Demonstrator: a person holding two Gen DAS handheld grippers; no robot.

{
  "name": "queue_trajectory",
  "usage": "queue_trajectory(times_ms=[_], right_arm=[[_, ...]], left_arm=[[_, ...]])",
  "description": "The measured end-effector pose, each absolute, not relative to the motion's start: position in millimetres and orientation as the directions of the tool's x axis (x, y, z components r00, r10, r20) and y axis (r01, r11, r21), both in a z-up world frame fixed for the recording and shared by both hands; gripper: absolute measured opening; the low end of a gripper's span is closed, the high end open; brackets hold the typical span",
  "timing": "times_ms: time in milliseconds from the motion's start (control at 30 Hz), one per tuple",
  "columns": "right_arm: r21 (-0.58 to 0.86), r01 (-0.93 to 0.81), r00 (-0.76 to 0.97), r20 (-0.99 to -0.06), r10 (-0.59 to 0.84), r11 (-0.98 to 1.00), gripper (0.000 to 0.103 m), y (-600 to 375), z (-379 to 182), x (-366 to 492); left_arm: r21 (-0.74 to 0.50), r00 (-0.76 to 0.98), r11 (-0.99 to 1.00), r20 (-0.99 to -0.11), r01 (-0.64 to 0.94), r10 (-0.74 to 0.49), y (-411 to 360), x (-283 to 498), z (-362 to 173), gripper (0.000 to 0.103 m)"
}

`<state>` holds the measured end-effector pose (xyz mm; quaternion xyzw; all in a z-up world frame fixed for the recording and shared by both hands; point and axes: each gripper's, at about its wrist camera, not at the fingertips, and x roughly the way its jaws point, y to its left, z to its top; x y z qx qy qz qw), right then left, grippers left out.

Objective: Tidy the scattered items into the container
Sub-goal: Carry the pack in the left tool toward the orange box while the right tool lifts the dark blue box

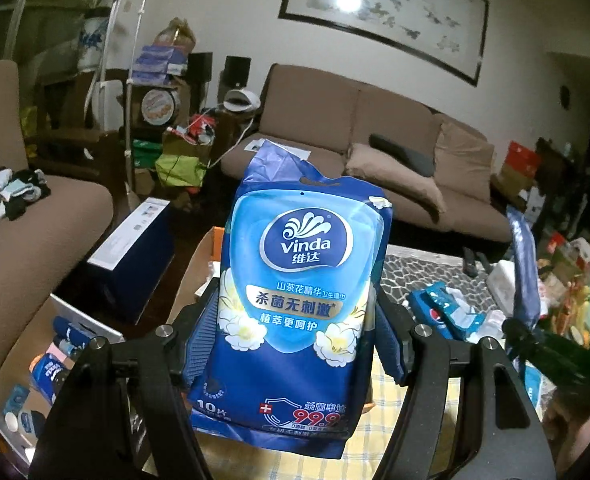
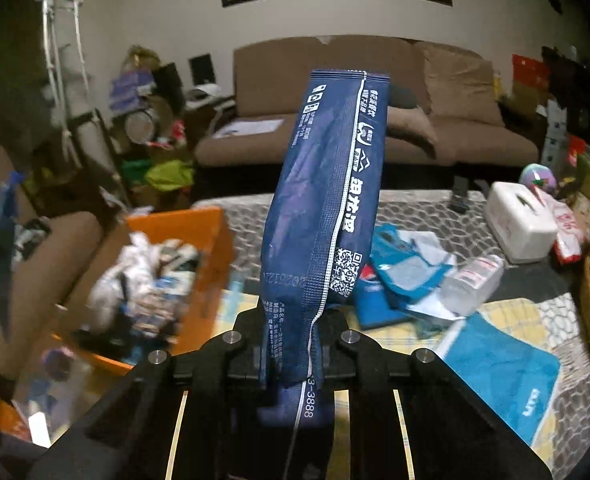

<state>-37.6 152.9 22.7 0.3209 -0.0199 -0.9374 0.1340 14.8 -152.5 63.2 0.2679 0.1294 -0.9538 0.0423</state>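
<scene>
Above the bench [image 2: 415, 208], left fingers [image 1: 215, 320] pinching wipes pack [image 1: 295, 280]; right fingers [image 2: 251, 320] pinching sachet [image 2: 327, 200]; box [image 2: 211, 240] nearby

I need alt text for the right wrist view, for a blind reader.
The right gripper is shut on a long dark blue packet held upright above a cluttered table. To its left stands an orange box full of items.

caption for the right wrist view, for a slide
Right gripper holds a long dark-blue sachet upright above the table, the orange box of collected items to its left.
</scene>
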Motion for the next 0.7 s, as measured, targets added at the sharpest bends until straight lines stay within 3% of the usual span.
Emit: queue_trajectory(times_ms=[467, 700], right_arm=[[0.209, 0.393, -0.724, -0.531, -0.441, -0.896, 0.014, 61.6, 66.6, -36.4], [0.243, 0.436, -0.692, -0.525, -0.495, -0.867, 0.014, 29.7, 66.5, -55.6]], left_arm=[[-0.142, -0.851, -0.963, -0.508, 0.23, -0.129, -175.1, 19.4, 65.7, 0.065], [-0.228, -0.828, -0.938, -0.552, 0.261, -0.097, -216.1, -8.0, 58.4, 0.065]])
